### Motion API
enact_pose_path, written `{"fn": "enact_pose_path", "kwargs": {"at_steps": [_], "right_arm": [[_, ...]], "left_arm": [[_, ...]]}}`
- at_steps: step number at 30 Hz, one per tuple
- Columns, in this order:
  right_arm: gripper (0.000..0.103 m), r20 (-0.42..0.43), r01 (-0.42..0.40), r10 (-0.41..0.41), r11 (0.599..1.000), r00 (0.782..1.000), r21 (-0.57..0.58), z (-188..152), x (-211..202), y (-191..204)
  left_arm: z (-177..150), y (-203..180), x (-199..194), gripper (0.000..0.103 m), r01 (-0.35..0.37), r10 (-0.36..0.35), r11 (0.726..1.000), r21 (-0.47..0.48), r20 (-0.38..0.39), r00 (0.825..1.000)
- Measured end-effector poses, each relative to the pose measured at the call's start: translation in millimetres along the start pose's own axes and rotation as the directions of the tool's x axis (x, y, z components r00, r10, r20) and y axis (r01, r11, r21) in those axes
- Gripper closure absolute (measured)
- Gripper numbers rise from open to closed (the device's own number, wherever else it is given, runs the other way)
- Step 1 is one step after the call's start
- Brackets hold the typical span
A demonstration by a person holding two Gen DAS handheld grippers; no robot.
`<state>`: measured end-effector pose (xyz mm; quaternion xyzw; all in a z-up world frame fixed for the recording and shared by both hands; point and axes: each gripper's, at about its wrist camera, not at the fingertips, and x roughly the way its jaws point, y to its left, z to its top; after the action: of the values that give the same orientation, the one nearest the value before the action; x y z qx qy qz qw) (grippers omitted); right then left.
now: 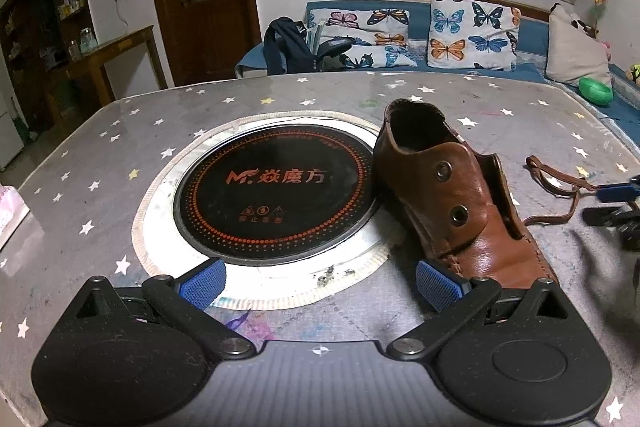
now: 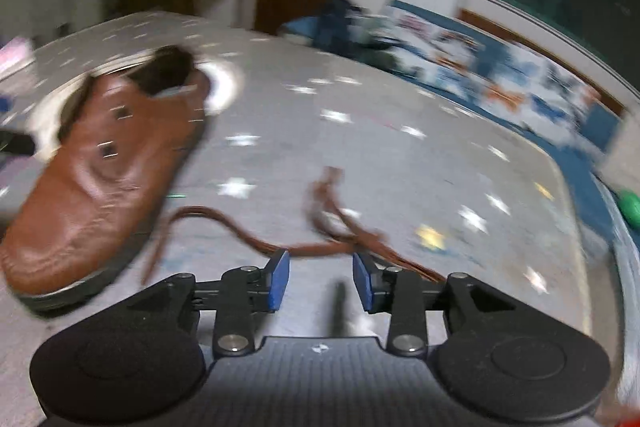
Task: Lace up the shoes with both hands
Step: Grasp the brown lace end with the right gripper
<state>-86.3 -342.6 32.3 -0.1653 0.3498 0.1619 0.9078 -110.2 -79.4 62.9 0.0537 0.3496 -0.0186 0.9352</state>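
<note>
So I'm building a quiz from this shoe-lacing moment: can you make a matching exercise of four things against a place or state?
Things:
1. shoe
2. lace
3. left gripper
4. hob

Places or states:
A. set into the table, round and black
B. wide open, holding nothing
C. loose on the table, not through any eyelet
D. unlaced, beside the hob

Pairs: 1-D, 2-C, 3-B, 4-A
</note>
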Motion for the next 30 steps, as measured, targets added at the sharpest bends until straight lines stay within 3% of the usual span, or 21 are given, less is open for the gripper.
{"fn": "enact_pose_path", "kwargs": {"at_steps": [4, 9, 10, 12, 15, 19, 22, 25, 30], "right_arm": [[0.062, -0.001, -0.056, 0.057, 0.992, 0.998, -0.111, 13.8, 14.3, 19.3], [0.066, -0.059, -0.169, 0.165, 0.983, 0.985, -0.074, 27.3, 33.5, 15.3], [0.069, -0.066, -0.191, 0.188, 0.98, 0.98, -0.048, 28.5, 35.1, 11.7], [0.09, -0.077, -0.226, 0.226, 0.974, 0.971, 0.011, 29.1, 39.2, 2.5], [0.099, -0.088, -0.205, 0.211, 0.976, 0.973, 0.077, 26.4, 34.9, -6.9], [0.099, -0.12, -0.107, 0.132, 0.976, 0.984, 0.19, 15.9, 20.0, -25.7], [0.099, -0.174, -0.052, 0.101, 0.963, 0.98, 0.263, 5.5, 5.8, -36.4], [0.094, -0.211, -0.032, 0.077, 0.978, 0.974, 0.208, -0.3, -3.9, -35.2], [0.068, -0.153, -0.083, 0.093, 0.994, 0.984, 0.068, 5.6, -6.9, -26.2]], "left_arm": [[-0.1, 0.3, -1.0, 0.0, 0.015, -0.015, 1.0, 0.012, 0.004, 1.0], [-1.0, -0.9, -4.0, 0.0, 0.07, -0.071, 0.997, 0.046, 0.02, 0.997], [-1.1, -2.0, -4.9, 0.0, 0.083, -0.084, 0.995, 0.059, 0.026, 0.996], [-1.1, -4.8, -5.8, 0.0, 0.102, -0.105, 0.991, 0.084, 0.035, 0.994], [-0.8, -9.5, -5.1, 0.0, 0.124, -0.128, 0.987, 0.106, 0.037, 0.991], [-1.5, -15.4, -4.2, 0.0, 0.148, -0.155, 0.98, 0.135, 0.041, 0.987], [-1.9, -19.7, -4.8, 0.0, 0.167, -0.177, 0.973, 0.161, 0.051, 0.983], [-1.6, -24.3, -7.0, 0.0, 0.185, -0.201, 0.963, 0.196, 0.062, 0.978], [-1.2, -31.3, -5.8, 0.0, 0.21, -0.23, 0.947, 0.241, 0.057, 0.971]]}}
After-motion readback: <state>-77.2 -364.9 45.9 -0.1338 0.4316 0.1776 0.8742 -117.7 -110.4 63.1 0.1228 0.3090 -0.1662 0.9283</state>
